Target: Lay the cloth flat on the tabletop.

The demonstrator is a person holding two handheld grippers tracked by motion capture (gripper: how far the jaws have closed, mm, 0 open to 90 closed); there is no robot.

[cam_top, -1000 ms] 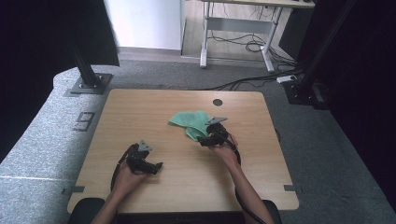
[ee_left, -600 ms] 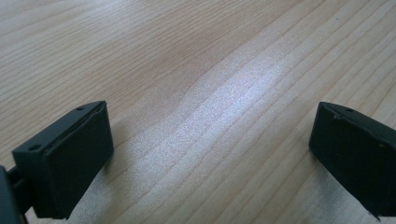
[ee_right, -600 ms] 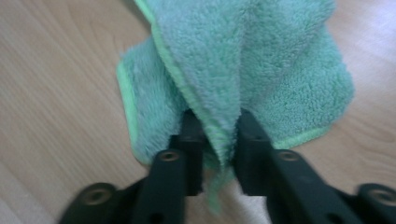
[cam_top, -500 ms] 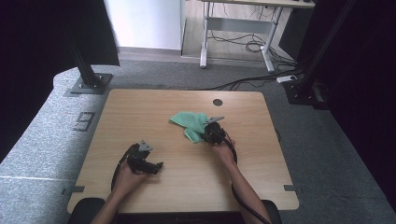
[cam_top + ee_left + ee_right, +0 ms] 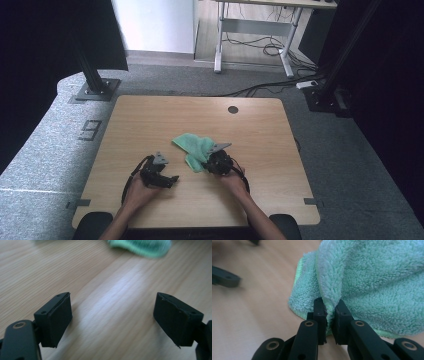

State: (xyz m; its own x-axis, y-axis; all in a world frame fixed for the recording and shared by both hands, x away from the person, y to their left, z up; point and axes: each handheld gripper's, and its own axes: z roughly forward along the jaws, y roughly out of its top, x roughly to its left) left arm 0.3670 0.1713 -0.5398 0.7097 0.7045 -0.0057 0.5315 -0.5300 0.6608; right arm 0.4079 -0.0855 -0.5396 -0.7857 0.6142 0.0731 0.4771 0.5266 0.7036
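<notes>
At the near edge of the light wooden table, two forearms are seen coming in from the bottom of the high view, each hand wrapped around a black two-jaw gripper with a looped black cable.

The left gripper is held low over bare wood at the near left of the tabletop, its jaws pointed to the right. In the left gripper view the two black pads are seen standing well apart with only wood grain between them; nothing is grasped. The jaws have just been closing a little, yet a wide gap is left and no thing lies between them.

The right gripper is held just right of centre, slightly farther from the person, and is marked by a grey three-cornered plate on top. In the right gripper view its jaws are clenched on a raised fold of the mint-green fluffy microfibre cloth, the pile being pinched between the two pads.

The cloth is found near the middle of the table, crumpled, its near right part caught by the right gripper and the rest spread on the wood toward the far left. Its blurred edge is also caught at the top of the left gripper view, well apart from those pads.

Farther back, a small round dark hole is set in the tabletop near the far edge. Beyond the table, grey carpet and a white desk frame with cables are seen.
</notes>
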